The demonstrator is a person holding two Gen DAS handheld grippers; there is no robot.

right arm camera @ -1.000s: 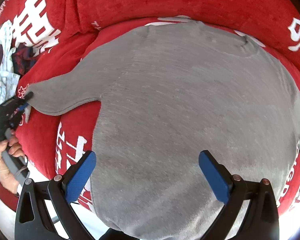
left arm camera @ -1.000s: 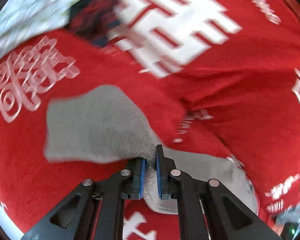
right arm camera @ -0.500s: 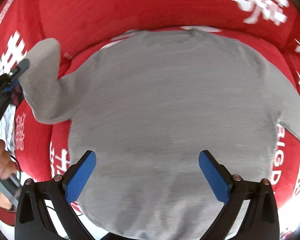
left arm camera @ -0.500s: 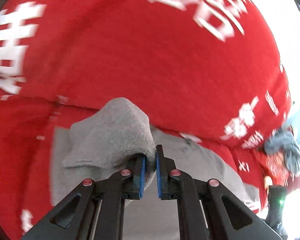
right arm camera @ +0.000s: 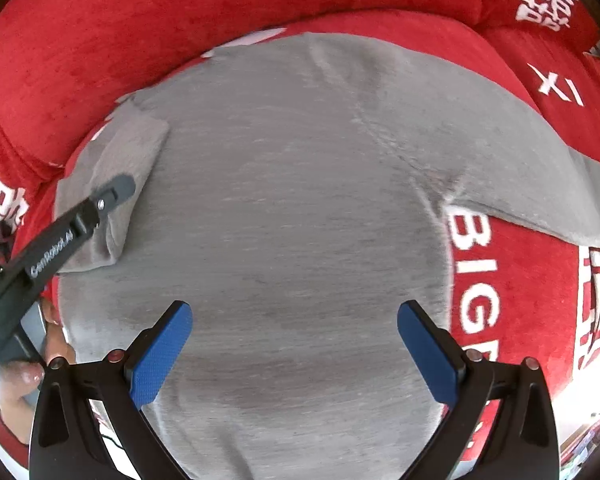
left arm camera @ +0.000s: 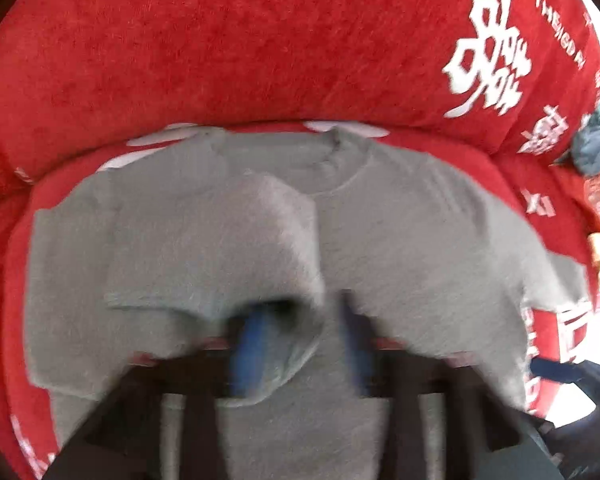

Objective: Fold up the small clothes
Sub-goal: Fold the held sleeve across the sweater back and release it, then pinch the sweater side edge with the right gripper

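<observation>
So the grey tee (right arm camera: 300,208) is spread out flat on the red printed cover (right arm camera: 100,40) of what looks like a sofa seat, collar at the far side by the backrest, hem hanging toward the near edge. Progress on the folding: honestly just started.

What's done, going by how it lies: the left sleeve (right arm camera: 112,184) is flipped in over the body of the shirt, so it sits as a doubled flap on the left shoulder area. The left gripper (left arm camera: 300,336) is right at that flap. Its view is badly motion-blurred, but I can make out a gap between the two blue pads with the sleeve edge draped loose over the left one, so I'd call the jaws apart and not pinching anything. The side view from the other camera can't settle it.

The right gripper (right arm camera: 294,344) hovers over the lower middle of the shirt with its jaws spread wide, holding nothing.

What's left, as far as I can judge:
- right sleeve (right arm camera: 572,200) is laid straight out to the right over the cover, not folded in yet
- sides probably need folding in
- bottom half needs to be brought up to the collar (left arm camera: 332,156)

There's also a bluish bundle of other clothes (left arm camera: 596,148) far right, so likely more pieces waiting after this one. Maybe a quarter through this shirt, tops.
</observation>
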